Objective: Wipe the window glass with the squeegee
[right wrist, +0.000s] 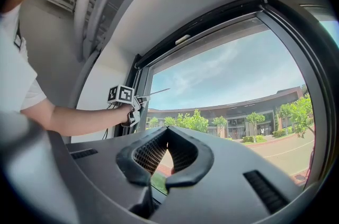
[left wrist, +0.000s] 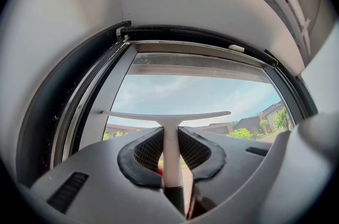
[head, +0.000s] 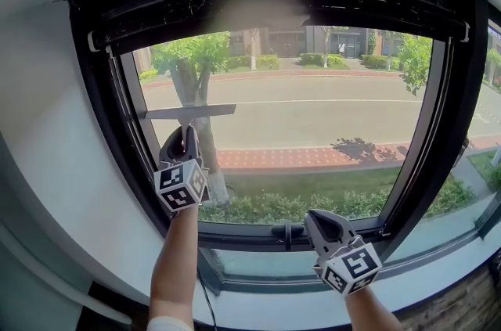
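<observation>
L gripper (head: 182, 140) clamped on squeegee (head: 188, 112) handle, blade at left of window glass (head: 313, 118): keep edge flat, even pressure, straight pull; R gripper (head: 319, 218) jaws together, empty.

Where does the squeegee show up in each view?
Head view: squeegee left of centre, above the left gripper.
Left gripper view: centre, clamped between the jaws.
Right gripper view: small, left of centre, middle height.
Shared landmark: the window frame's left side.

The white T-shaped squeegee (head: 190, 112) stands upright, its handle clamped in the left tool (head: 183, 140). Its blade lies level across the left part of the clear glass (head: 313, 126).
</observation>
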`<state>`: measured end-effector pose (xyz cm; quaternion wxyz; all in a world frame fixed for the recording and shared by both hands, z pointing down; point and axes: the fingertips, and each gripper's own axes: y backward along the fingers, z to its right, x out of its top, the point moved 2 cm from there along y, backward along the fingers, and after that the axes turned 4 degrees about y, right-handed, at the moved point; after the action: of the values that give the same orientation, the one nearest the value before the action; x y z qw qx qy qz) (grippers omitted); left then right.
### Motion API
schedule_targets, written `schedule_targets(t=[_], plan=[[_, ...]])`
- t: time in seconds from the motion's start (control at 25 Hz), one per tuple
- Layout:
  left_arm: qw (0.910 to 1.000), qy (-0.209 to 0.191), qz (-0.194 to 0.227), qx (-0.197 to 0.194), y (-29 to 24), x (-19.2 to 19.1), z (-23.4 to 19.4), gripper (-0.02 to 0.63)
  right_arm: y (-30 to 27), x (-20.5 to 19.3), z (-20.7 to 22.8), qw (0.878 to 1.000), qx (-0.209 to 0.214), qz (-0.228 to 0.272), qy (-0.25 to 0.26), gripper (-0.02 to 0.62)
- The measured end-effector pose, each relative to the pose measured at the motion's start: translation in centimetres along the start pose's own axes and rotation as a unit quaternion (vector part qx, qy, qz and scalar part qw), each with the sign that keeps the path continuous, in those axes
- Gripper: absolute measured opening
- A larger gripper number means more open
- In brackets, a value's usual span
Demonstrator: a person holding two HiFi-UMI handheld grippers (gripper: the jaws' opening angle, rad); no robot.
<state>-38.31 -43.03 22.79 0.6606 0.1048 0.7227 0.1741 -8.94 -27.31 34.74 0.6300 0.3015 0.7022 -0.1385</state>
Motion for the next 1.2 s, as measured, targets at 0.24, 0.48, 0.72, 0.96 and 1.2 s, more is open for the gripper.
schedule_targets(t=[0.24,0.48,0.72,0.96,1.2], plan=[[0.9998,0.007,-0.02,0.005,1.6,-3.4,-0.2,0.091,0.4,-0.6,-0.1,1.0,-0.004,-0.011,-0.006,0.011],[0.9989,0.009,-0.046,0.009,3.3,-7.0,-0.4,0.091,0.7,-1.0,-0.3,1.0,-0.006,-0.017,-0.009,0.011],[0.9974,0.018,-0.069,0.012,4.7,-9.9,-0.5,0.091,0.9,-1.5,-0.6,1.0,-0.005,-0.024,-0.012,0.01],[0.9945,0.02,-0.101,0.017,6.3,-13.0,-0.7,0.091,1.1,-2.1,-1.1,0.999,-0.002,-0.032,-0.013,0.011],[0.9907,0.026,-0.132,0.02,7.8,-16.2,-0.9,0.091,1.3,-2.7,-1.4,0.999,-0.001,-0.037,-0.016,0.011]])
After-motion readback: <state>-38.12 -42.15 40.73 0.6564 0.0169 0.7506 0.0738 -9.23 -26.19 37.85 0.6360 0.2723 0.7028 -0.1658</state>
